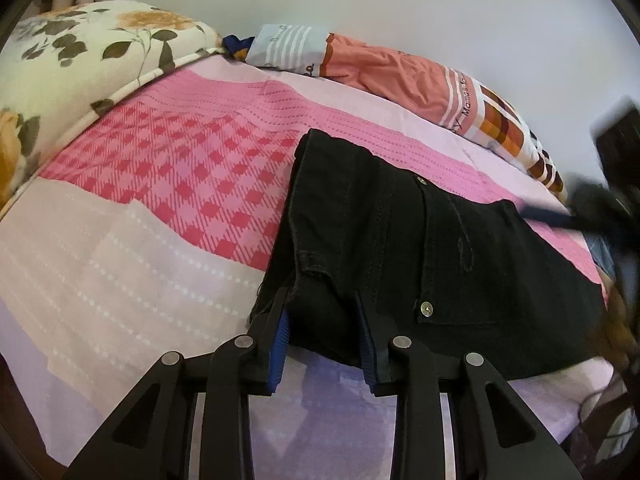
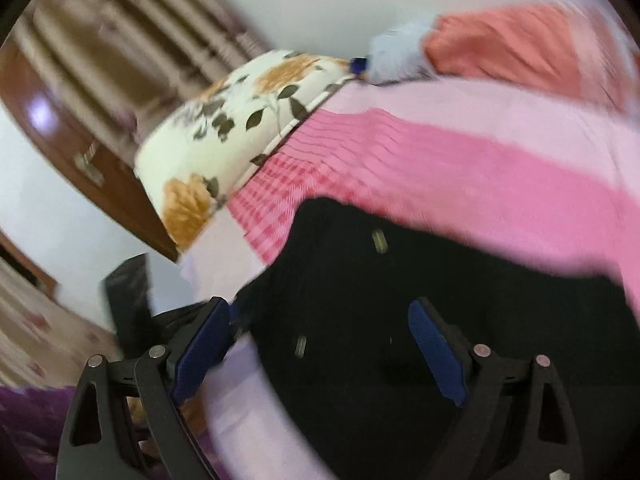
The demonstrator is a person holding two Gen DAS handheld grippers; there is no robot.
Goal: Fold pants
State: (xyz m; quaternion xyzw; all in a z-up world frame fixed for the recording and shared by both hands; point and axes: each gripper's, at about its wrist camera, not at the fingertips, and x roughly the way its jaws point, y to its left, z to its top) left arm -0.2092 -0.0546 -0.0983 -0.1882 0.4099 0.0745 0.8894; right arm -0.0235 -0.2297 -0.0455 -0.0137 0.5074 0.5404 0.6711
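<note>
The black pants (image 1: 400, 248) lie folded in a compact stack on the pink bedspread (image 1: 192, 160), a pocket with metal rivets facing up. My left gripper (image 1: 322, 320) has its jaws apart around the stack's near left corner, fabric between the blue pads; they do not pinch it. In the blurred right wrist view the pants (image 2: 400, 300) fill the lower middle. My right gripper (image 2: 320, 344) is wide open just above them, empty. The right gripper also shows as a dark blur at the far right of the left wrist view (image 1: 600, 200).
A floral pillow (image 1: 80, 64) lies at the bed's far left. An orange and white pillow (image 1: 400, 68) lies along the wall behind the pants. The left gripper shows in the right wrist view (image 2: 132, 296), with a wooden door (image 2: 80, 152) beyond the bed's edge.
</note>
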